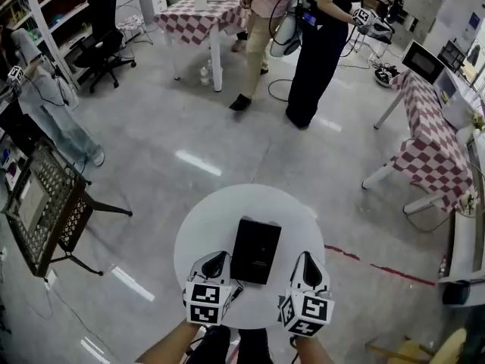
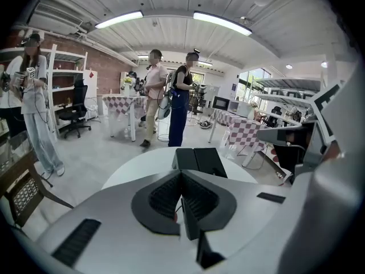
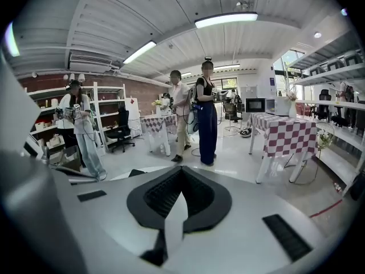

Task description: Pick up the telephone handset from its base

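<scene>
On the smooth round white worktop [image 1: 198, 230], a boxy matte-black telephone [image 1: 255, 249] lies between the left hand-held gripper [image 1: 215, 264] and the right hand-held gripper [image 1: 308, 264], whose jaws are together and empty.

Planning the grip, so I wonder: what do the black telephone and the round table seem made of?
The telephone looks like matte black plastic: dull, flat faces, crisp edges. The table has a smooth white top, perhaps laminate or painted board: even colour, no grain.
</scene>
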{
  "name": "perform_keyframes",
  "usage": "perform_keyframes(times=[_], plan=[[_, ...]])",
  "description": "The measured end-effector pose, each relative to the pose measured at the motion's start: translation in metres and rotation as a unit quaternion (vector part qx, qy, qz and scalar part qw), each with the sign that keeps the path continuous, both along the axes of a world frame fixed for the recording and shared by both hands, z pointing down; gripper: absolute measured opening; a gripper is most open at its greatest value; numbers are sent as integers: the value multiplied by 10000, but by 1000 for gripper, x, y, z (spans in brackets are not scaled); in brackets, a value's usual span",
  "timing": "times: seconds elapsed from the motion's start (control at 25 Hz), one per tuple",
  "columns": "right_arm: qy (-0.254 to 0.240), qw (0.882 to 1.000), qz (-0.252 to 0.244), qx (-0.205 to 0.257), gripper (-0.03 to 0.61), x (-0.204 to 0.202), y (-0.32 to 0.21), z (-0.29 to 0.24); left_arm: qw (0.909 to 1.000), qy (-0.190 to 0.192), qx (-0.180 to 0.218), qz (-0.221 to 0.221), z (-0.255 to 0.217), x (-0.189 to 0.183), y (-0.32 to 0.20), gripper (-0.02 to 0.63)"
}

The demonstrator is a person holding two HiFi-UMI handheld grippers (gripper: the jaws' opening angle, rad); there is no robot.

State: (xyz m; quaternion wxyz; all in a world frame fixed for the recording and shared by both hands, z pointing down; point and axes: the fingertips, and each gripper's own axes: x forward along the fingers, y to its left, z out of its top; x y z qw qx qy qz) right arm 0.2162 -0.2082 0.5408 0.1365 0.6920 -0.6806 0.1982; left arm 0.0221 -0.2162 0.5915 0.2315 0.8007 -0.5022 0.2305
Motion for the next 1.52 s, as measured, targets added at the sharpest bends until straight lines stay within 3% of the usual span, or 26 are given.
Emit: perform_keyframes(times=[0.28,0.4,0.68,1.04,1.52], plan=[[0,9999,28,-153,21,3,9,13,9990,104,-377,211,23,14,7,23],[-12,9998,37,-187,21,6,11,17,9981,132,-510,334,31,19,5,120],[-31,9996,10,-285,21,6,13,28,9935,333,-857,676,47,31,-1,198],[-8,9992,-130,-370,21,6,8,40,9808,741,-1454,1071,67,42,-9,207],[-22,9991,-198,-373,21,0,-6,41,9613,1335,-1928,1449,66,47,-8,207]])
